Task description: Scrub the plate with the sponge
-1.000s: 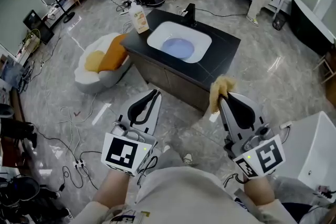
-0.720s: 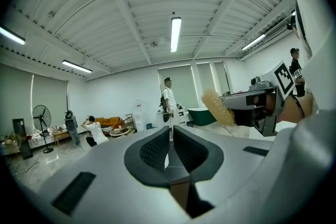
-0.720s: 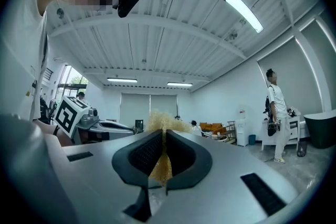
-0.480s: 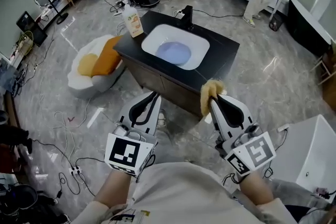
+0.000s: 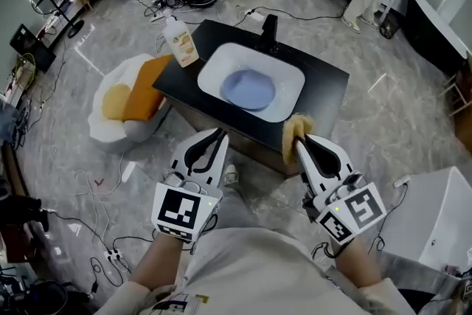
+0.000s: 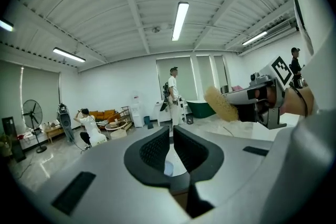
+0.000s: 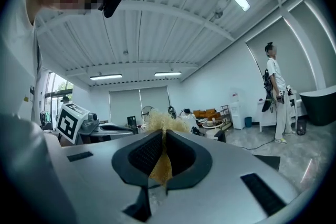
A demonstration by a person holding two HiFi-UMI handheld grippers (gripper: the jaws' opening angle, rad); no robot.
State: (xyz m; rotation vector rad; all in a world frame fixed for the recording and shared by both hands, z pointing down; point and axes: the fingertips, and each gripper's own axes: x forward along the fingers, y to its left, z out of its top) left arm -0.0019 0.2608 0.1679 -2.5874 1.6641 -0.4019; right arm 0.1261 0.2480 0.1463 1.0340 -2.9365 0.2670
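Observation:
A pale blue plate (image 5: pixel 248 88) lies in the white sink (image 5: pixel 211 63) set in a black counter (image 5: pixel 328 96). My right gripper (image 5: pixel 301 141) hovers at the counter's front edge, shut on a yellow sponge (image 5: pixel 292 132). In the right gripper view the sponge (image 7: pixel 159 168) is squeezed between the pads and sticks out past the tips of the gripper (image 7: pixel 164 136). My left gripper (image 5: pixel 217 133) is held level beside it, short of the counter's front, shut with nothing in it. In the left gripper view only a thin slit shows between the jaws of this gripper (image 6: pixel 171 130), and the sponge (image 6: pixel 220 104) appears to the right.
A black faucet (image 5: pixel 269 29) stands behind the sink and a soap bottle (image 5: pixel 181 40) on the counter's left corner. A white seat with orange cushions (image 5: pixel 127 98) sits left of the counter. Cables (image 5: pixel 110 254) trail over the floor. A white unit (image 5: pixel 435 217) stands at the right.
The counter and sink have drawn nearer to both grippers, so the sponge now overlaps the counter's front edge. Both grippers keep the same pose, and the sponge stays held.

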